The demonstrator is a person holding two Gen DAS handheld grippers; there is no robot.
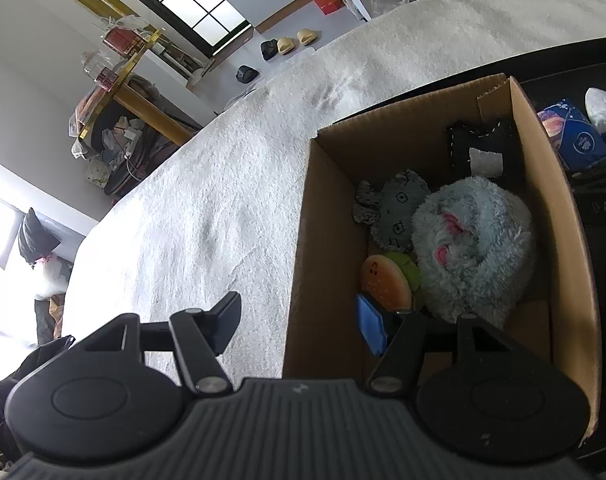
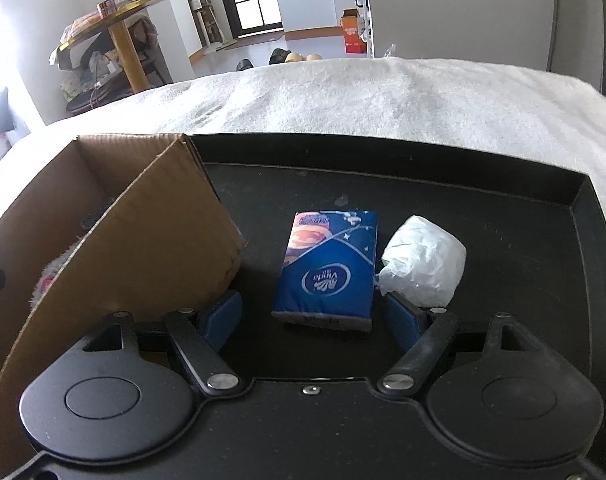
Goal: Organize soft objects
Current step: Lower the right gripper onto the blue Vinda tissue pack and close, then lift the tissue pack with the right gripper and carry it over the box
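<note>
A cardboard box (image 1: pixel 327 216) stands on a black tray (image 2: pixel 503 216). Inside lie a fluffy blue plush (image 1: pixel 471 248), a grey fabric toy (image 1: pixel 395 208), a burger-shaped toy (image 1: pixel 387 284) and a black fabric piece (image 1: pixel 483 144). My left gripper (image 1: pixel 299 324) is open and empty, straddling the box's near left wall. A blue tissue pack (image 2: pixel 329 268) and a white wrapped bundle (image 2: pixel 423 266) lie on the tray right of the box (image 2: pixel 163 248). My right gripper (image 2: pixel 313 316) is open, its fingers either side of the tissue pack's near end, not touching it.
The tray sits on a white fluffy blanket (image 1: pixel 207 208). The tissue pack (image 1: pixel 575 136) and white bundle (image 1: pixel 603 104) also show past the box in the left wrist view. Beyond the bed are a cluttered round table (image 2: pixel 107 20), slippers (image 2: pixel 299 57) and an orange box (image 2: pixel 353 36).
</note>
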